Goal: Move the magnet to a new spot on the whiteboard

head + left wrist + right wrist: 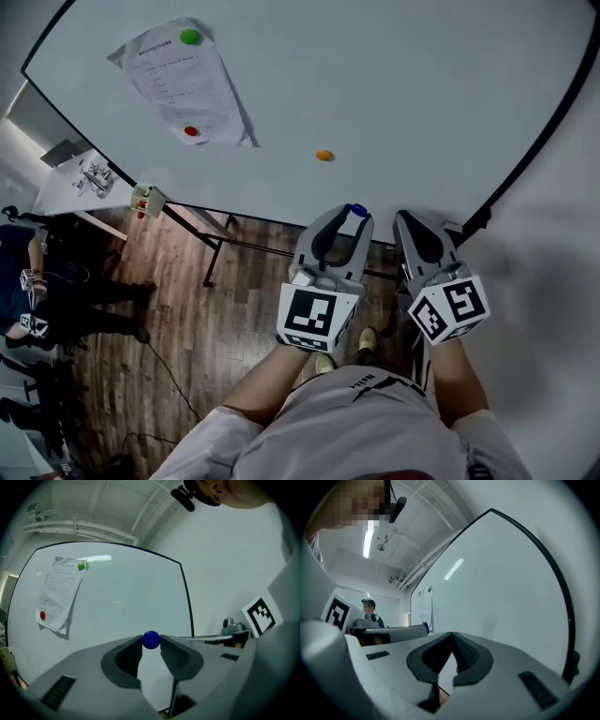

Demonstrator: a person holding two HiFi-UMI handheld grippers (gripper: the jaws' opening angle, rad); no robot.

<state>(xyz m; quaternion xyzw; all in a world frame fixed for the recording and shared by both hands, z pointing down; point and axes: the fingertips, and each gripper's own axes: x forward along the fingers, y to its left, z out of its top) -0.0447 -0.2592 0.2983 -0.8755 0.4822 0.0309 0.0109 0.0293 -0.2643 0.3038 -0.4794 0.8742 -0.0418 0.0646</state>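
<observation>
My left gripper (353, 215) is shut on a small blue magnet (151, 639), held between its fingertips just off the lower edge of the whiteboard (375, 84). The blue magnet (357, 210) also shows in the head view at the jaw tips. My right gripper (409, 221) hangs beside it, shut with nothing in it; in the right gripper view (451, 635) its jaws meet at the tips. An orange magnet (324, 156) sits on the bare board above the left gripper. A sheet of paper (183, 84) is pinned at the upper left by a green magnet (190, 37) and a red magnet (192, 132).
The whiteboard (103, 602) stands on a metal frame over a wooden floor (187, 309). A white table (80, 183) with small items stands at the left. A person (28, 281) is at the far left, and another person (370, 613) is behind.
</observation>
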